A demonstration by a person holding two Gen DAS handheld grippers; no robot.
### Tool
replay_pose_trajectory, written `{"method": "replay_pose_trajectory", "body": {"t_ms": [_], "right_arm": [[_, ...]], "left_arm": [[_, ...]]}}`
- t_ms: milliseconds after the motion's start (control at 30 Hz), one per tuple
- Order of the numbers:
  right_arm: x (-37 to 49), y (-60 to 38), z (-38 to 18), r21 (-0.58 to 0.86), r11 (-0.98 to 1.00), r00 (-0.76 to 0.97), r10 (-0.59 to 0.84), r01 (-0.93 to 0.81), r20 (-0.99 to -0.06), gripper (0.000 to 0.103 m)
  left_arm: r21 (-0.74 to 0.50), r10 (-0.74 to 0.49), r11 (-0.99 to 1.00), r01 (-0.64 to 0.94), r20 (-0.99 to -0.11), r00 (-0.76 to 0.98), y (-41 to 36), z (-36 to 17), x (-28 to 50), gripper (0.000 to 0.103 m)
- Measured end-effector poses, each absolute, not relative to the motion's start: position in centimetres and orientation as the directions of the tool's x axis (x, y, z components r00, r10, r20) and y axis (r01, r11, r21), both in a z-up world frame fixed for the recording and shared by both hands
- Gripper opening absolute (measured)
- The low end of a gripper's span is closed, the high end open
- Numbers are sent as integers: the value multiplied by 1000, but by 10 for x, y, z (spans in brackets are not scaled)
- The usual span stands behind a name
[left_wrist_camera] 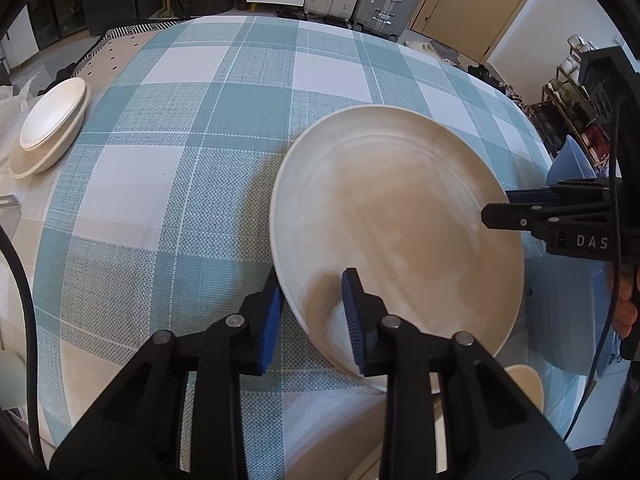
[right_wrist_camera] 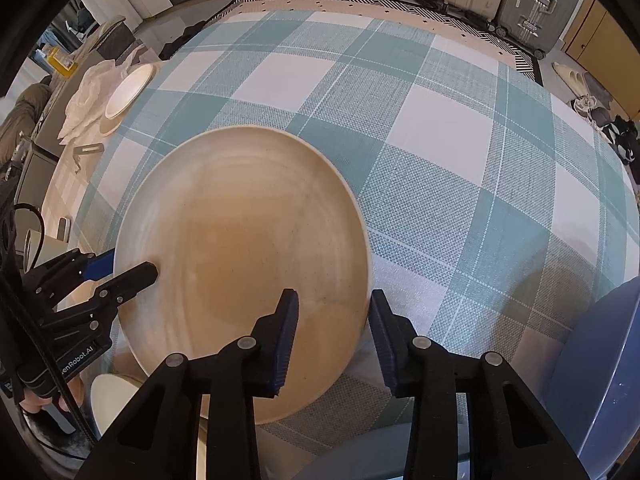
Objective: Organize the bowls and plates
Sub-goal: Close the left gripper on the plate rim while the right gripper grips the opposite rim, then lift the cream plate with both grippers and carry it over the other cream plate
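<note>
While two grip | one plate (left_wrist_camera: 400,216) | one far stack (left_wrist_camera: 50,128)

1. The left gripper (left_wrist_camera: 314,312) is black plastic, its linkage arms angular, with silver round pivot screws low in the frame.
2. Its fingertips (left_wrist_camera: 354,320) carry ribbed blue pads.
3. The right gripper (right_wrist_camera: 334,340) is built alike (black arms, blue ribbed pads, silver pivots).
4. White lettering marks each body: "DAS" at the right edge of the left wrist view, "enRobot.AI" at lower left of the right wrist view.
5. Black cables trail beside both gripper bodies.
</note>
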State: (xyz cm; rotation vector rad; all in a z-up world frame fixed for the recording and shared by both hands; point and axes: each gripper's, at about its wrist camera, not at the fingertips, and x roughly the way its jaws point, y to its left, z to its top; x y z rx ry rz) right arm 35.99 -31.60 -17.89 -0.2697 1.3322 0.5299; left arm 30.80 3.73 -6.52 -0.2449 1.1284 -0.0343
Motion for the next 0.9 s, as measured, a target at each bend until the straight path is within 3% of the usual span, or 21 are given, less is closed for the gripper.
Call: {"method": "replay_pose_trajectory", "body": {"t_ms": [200,900], "right_arm": [[360,-320,-177,86,859,179,202,-504,-963,27],[350,-330,-158,94,871,241,234,-482,-942,22]], "left_arm": [[-201,-143,975,-91,-889,434,37,-66,307,19],[-213,-136,971,-107,-863,487,41,-43,296,18]]}}
